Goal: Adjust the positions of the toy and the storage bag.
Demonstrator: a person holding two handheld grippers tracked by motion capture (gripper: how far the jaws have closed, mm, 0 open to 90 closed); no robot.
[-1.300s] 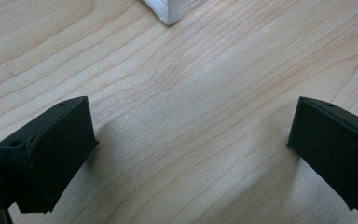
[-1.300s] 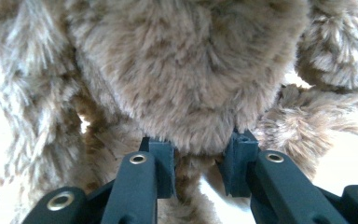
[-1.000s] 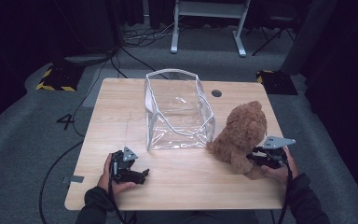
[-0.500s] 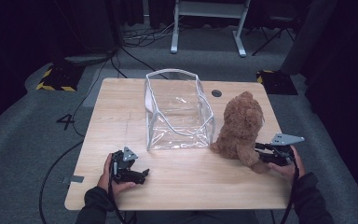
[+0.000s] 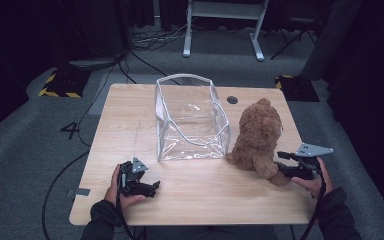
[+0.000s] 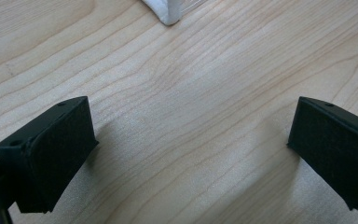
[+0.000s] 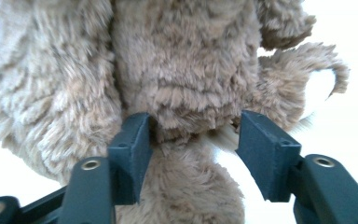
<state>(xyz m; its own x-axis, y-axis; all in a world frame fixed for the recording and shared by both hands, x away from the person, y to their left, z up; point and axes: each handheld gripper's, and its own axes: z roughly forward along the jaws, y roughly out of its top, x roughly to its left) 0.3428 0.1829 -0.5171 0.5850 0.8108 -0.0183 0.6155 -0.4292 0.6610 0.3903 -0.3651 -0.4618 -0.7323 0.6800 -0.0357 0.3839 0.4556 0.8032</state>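
Observation:
A brown teddy bear sits upright on the wooden table, just right of a clear plastic bag with white trim that stands open. My right gripper is low at the bear's right side. In the right gripper view its jaws press into the fur of the teddy bear around a leg, so the right gripper is shut on it. My left gripper rests near the table's front left, open. In the left gripper view the left gripper has bare wood between its jaws and a bag corner lies ahead.
A round cable hole sits in the table behind the bear. Cables and a desk frame are on the grey floor beyond the far edge. Bare wood lies between the two grippers.
The bear has gone from leaning over to sitting upright. My right gripper has shifted a little to the right with the bear's leg. The left gripper has stayed put.

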